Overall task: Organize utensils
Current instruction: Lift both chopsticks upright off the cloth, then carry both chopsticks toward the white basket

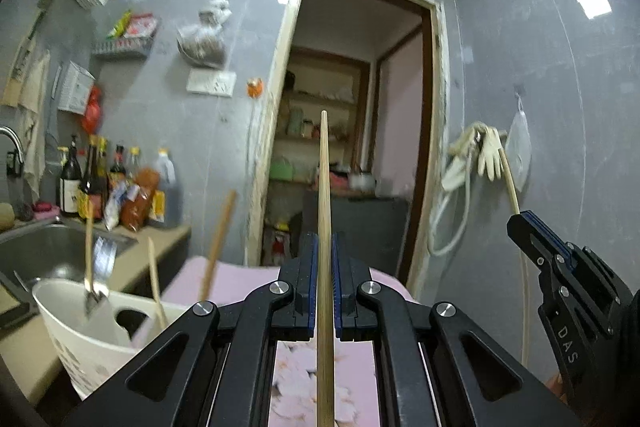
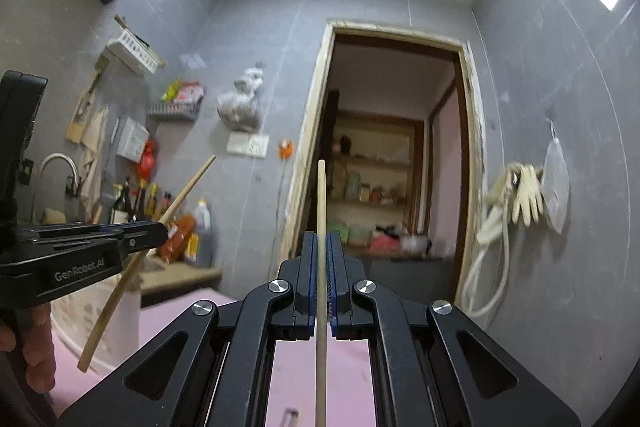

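- Left gripper (image 1: pixel 325 259): black jointed fingers with ribbed blue pads pinched on a slim, round, tapered wooden chopstick (image 1: pixel 325 227) that runs out past the fingertips.
- Right gripper (image 2: pixel 320 259): same build, clamped on a paler chopstick (image 2: pixel 321 227).
- White plastic utensil holder (image 1: pixel 80 343), below and left of the left fingers, holds wooden sticks and a metal utensil.

Kitchen tally: two, two, three, one.
One chopstick (image 1: pixel 325 187) per gripper, left gripper (image 1: pixel 325 239) and right gripper (image 2: pixel 320 235); three utensils (image 1: pixel 89 227) in one white holder (image 1: pixel 80 347).
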Action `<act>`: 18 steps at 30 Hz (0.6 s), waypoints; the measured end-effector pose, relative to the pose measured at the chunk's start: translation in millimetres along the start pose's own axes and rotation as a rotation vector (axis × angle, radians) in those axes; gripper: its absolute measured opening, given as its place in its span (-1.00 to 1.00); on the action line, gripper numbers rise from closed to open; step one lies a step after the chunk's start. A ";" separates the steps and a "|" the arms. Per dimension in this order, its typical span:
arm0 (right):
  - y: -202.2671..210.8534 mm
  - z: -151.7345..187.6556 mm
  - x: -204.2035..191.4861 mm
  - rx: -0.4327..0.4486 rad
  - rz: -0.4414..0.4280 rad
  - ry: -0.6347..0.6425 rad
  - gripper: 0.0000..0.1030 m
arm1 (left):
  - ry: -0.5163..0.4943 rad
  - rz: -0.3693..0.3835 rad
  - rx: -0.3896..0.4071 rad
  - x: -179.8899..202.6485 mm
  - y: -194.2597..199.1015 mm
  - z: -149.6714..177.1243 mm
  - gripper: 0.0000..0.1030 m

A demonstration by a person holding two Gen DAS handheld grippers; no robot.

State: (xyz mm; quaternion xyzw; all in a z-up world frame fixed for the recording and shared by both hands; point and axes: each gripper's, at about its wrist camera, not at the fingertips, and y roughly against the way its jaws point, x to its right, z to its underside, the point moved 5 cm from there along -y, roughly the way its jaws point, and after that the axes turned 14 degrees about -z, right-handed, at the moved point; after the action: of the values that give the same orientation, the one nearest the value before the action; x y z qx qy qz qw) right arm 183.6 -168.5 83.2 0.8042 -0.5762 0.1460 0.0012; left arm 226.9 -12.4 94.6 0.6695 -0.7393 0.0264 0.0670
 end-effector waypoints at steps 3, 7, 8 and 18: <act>-8.3 -11.4 -10.9 0.038 -0.027 0.003 -0.95 | 0.013 -0.022 0.029 -14.1 5.1 -17.0 -0.91; -18.1 -24.8 -25.6 0.086 -0.055 0.010 -0.95 | 0.024 -0.061 0.066 -37.0 9.2 -37.3 -0.91; -21.5 -28.9 -29.7 0.098 -0.060 0.011 -0.95 | 0.025 -0.071 0.073 -42.3 9.7 -39.4 -0.91; -57.3 -55.6 -57.9 0.166 -0.137 -0.095 -0.95 | 0.082 -0.164 0.117 -107.1 11.1 -70.2 -0.91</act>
State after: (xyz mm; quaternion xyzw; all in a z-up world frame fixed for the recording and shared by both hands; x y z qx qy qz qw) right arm 206.8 -86.1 132.3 0.8450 -0.5052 0.1548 -0.0828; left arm 230.5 103.5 150.2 0.7287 -0.6761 0.0913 0.0598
